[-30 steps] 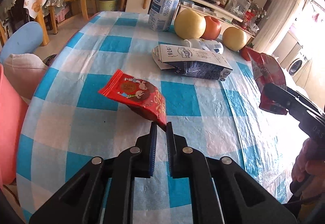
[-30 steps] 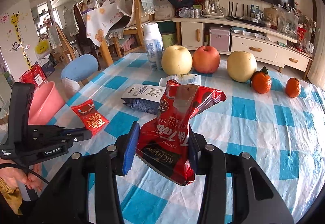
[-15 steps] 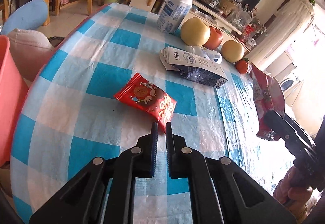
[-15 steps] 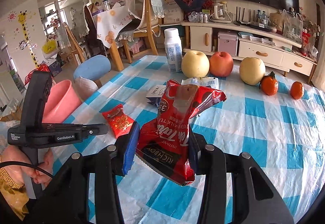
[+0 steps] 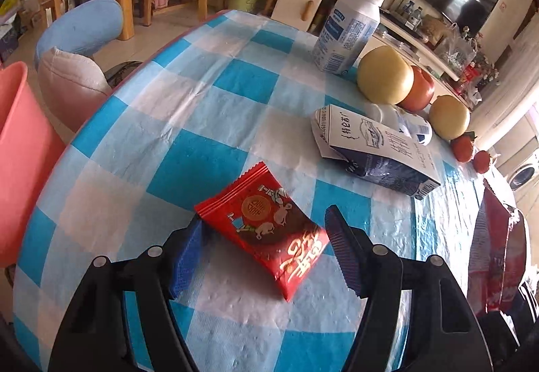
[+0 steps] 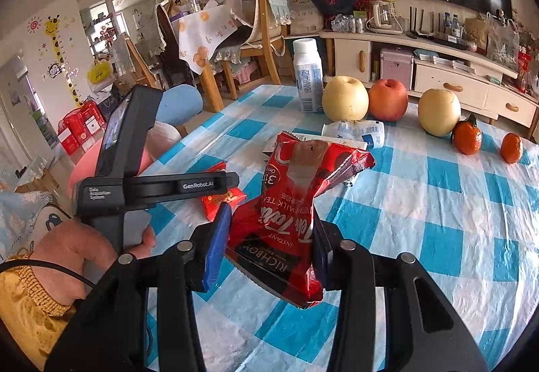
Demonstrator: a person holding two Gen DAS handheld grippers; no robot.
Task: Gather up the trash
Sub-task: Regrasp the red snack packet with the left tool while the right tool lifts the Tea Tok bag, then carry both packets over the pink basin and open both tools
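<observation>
A small red snack packet point(image 5: 266, 223) lies flat on the blue-and-white checked tablecloth point(image 5: 202, 95). My left gripper point(image 5: 266, 222) is opening over it, one finger on each side of the packet and neither pad pressing on it. My right gripper point(image 6: 269, 220) is shut on a red instant milk tea bag point(image 6: 293, 196), held above the table; the bag also shows at the right edge of the left wrist view point(image 5: 498, 254). In the right wrist view the small packet point(image 6: 220, 202) peeks out under the left gripper's black body point(image 6: 151, 186), held by a hand point(image 6: 77, 250).
A flattened milk carton point(image 5: 377, 149) and a crushed white bottle point(image 5: 404, 122) lie mid-table. An upright white bottle point(image 5: 347, 31), two yellow pears, a red apple point(image 6: 387, 99) and two tangerines point(image 6: 466, 137) stand behind. A pink bin point(image 5: 20, 153) sits beside the table's left edge.
The left jaws, shut at the small packet's near corner before, have spread and moved forward to either side of it. The right gripper keeps its hold on the tea bag.
</observation>
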